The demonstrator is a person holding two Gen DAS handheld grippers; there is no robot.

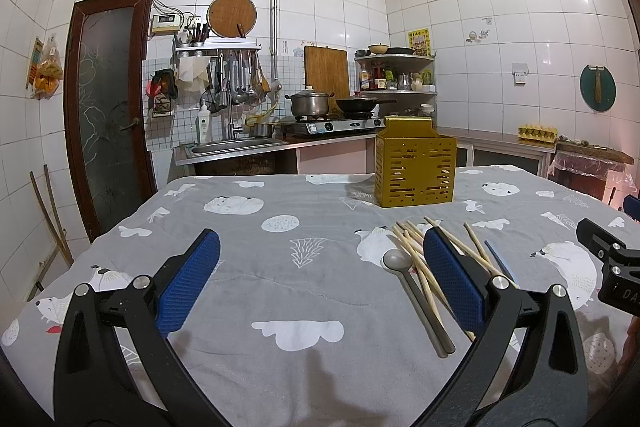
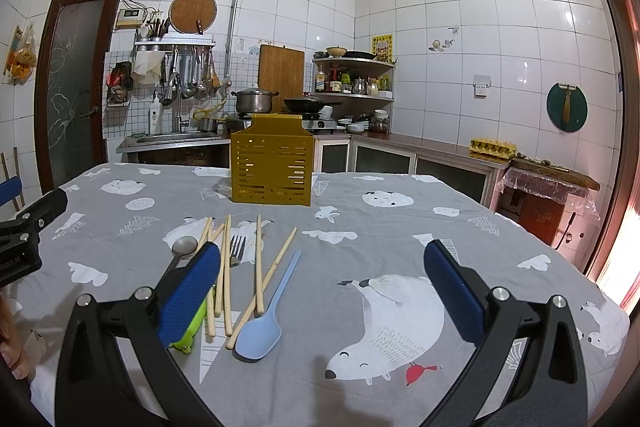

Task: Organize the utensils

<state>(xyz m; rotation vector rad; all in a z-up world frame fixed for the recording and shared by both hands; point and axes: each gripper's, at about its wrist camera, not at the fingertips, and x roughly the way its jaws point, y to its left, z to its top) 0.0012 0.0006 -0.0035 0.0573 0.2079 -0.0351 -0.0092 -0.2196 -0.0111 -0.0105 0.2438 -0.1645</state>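
Both my wrist views are evenly lit, fairly bright, soft indoor light. Small glare spots on the white wall tiles (image 2: 568,15). Warm pink-red glow along the right edge of my right view. Soft shadow beside the yellow holder (image 1: 415,167). Strong fisheye bending; corners black. Focus sharp; my nearest finger frames slightly soft.

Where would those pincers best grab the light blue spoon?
On its thin handle, closing across it from straight above with the right gripper. The blue spoon lies flat on the cloth, its bowl wide and low, and a chopstick crowds its left side.
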